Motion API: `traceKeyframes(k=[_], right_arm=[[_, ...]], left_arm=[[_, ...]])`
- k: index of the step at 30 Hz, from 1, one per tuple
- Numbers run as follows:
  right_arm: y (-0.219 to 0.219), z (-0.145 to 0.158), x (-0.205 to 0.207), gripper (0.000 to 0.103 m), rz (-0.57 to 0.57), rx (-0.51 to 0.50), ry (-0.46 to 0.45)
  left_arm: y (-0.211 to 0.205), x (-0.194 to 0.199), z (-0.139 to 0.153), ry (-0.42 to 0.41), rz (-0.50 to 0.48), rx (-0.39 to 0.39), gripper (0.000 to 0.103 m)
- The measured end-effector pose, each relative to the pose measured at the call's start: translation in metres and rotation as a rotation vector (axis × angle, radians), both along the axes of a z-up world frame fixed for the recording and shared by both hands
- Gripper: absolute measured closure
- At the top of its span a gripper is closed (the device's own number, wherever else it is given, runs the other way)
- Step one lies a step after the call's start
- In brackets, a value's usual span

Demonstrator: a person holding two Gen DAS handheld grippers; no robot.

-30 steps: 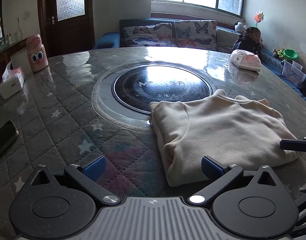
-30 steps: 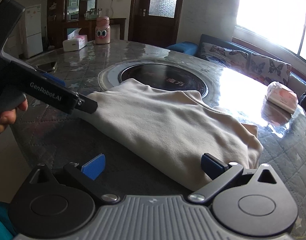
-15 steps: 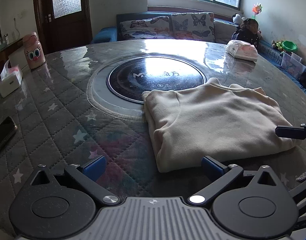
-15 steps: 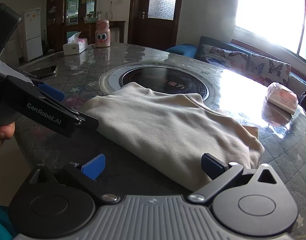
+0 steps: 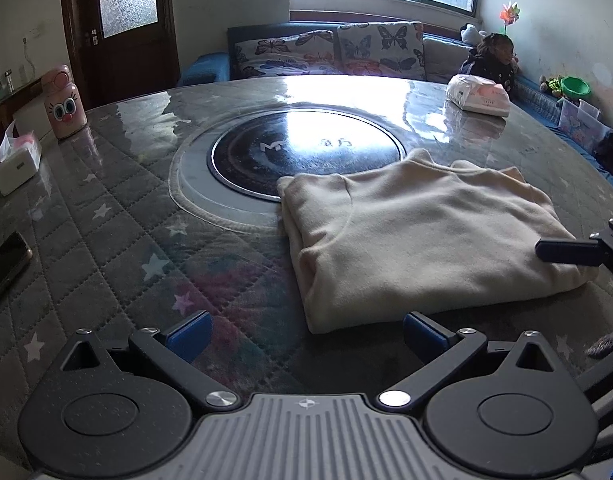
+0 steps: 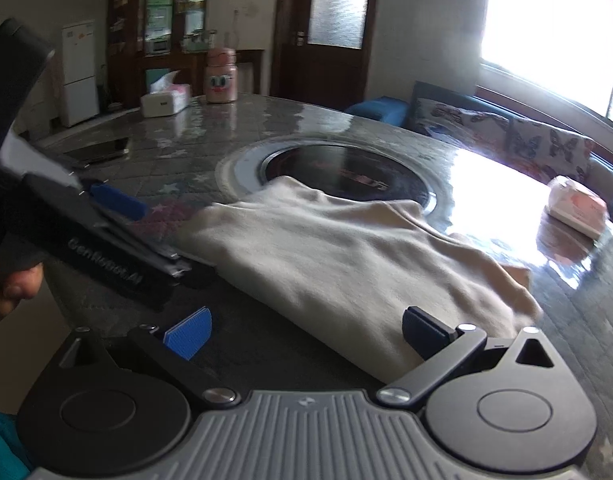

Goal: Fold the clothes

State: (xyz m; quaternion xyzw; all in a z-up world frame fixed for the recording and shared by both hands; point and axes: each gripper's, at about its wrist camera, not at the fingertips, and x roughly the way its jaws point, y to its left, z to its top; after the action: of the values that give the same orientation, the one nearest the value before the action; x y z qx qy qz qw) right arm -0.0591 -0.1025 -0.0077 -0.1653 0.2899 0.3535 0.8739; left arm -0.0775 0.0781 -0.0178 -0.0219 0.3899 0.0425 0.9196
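Cream sweater [image 5: 422, 236] lies folded into a compact rectangle on the round quilted surface [image 5: 106, 220], far edge overlapping the dark glass disc [image 5: 306, 156] in the middle. Left claw [image 5: 304, 330] is spread wide and empty, low over the surface just short of the sweater's near left corner. Right claw [image 6: 306, 330] is also wide open and holds nothing; its right finger sits at the sweater's near edge, contact unclear. Right view is motion-blurred.

The fold looks done or nearly so; a sleeve edge pokes out at the far right end [image 6: 518, 276].

Risks, as judgement:
- A claw dragging across the top layer would pull the soft knit and undo the fold.
- Pinching only the upper layer lets the lower ones sag out.
- The two claws sit near each other at the near edge and could collide.
- Glossy cover lets the bundle slide when pushed.

Phone [image 5: 2, 264], tissue box [image 5: 18, 160] and pink bottle [image 5: 64, 104] are well apart.
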Motion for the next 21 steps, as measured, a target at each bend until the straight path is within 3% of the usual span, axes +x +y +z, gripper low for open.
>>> traceKeyframes(k=[11, 17, 19, 21], right_arm=[[0.055, -0.006, 0.007, 0.028, 0.187, -0.070, -0.026], [0.076, -0.009, 0.009, 0.062, 0.228, -0.122, -0.071], [0.074, -0.006, 0.012, 0.081, 0.228, -0.100, -0.062], [0.069, 0.000, 0.017, 0.086, 0.222, -0.057, -0.034]], left_arm=[[0.052, 0.016, 0.005, -0.009, 0.131, -0.089, 0.000], [0.064, 0.023, 0.005, -0.014, 0.140, -0.200, 0.000], [0.066, 0.026, 0.004, -0.007, 0.141, -0.258, 0.000], [0.067, 0.032, 0.003, 0.001, 0.143, -0.326, 0.000]])
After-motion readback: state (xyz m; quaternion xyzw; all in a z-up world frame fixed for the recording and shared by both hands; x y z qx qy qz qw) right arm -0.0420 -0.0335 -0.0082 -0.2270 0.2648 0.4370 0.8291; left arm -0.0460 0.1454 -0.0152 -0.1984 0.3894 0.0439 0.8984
